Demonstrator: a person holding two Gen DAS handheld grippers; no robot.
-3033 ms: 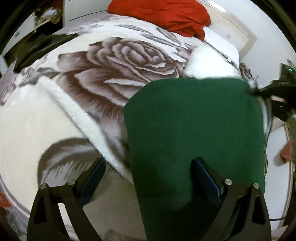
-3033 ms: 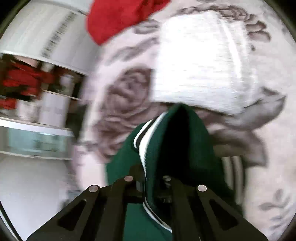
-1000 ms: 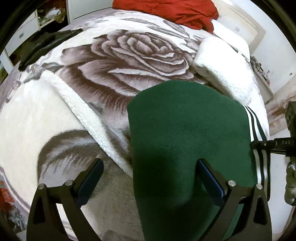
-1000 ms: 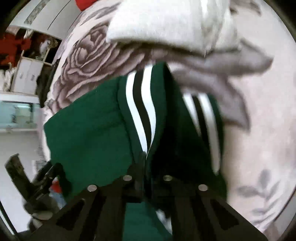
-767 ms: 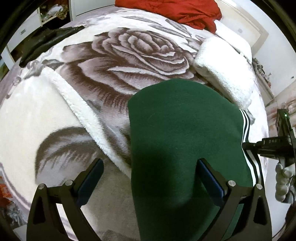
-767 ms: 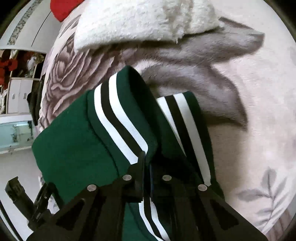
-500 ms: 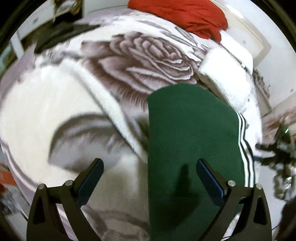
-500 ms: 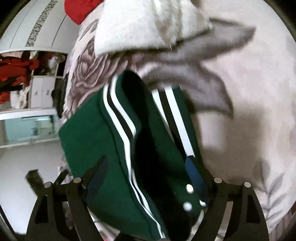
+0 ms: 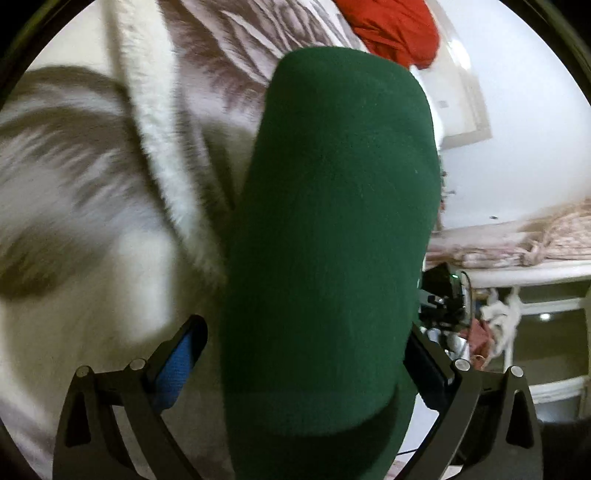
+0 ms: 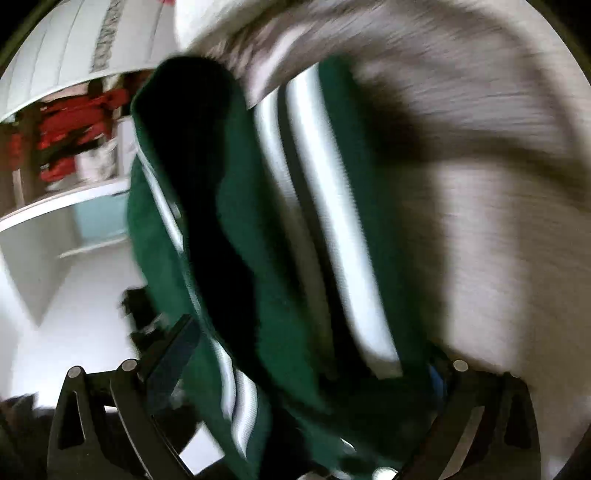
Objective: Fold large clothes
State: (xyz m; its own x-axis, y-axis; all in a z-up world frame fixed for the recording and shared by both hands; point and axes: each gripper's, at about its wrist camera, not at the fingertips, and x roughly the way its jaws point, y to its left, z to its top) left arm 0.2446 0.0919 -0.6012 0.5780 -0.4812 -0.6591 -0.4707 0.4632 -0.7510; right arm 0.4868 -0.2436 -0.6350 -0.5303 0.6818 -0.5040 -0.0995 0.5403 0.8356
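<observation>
We have the green garment (image 9: pixel 332 229) lying folded on the rose-print blanket (image 9: pixel 85 177), with its white-striped edge (image 10: pixel 321 221) on the right and stacked layers visible there. The left gripper (image 9: pixel 304 363) has its jaws spread wide; the garment's near end fills the gap between them, but neither pad presses it, so nothing is held. The right gripper (image 10: pixel 299 369) is likewise wide open, with the striped layers bunched between its fingers; the view is blurred, so we cannot tell whether cloth touches a pad.

We judge the step in hand to be gripping the near end for the next fold. To do it well:
1. Close each gripper on all layers together, not the top one alone.
2. Grip both sides at matching positions along the near edge.
3. Lift evenly and carry the end toward the far edge, near the red cloth (image 9: pixel 395 29).
4. Keep the blanket pile clear of the pads.
</observation>
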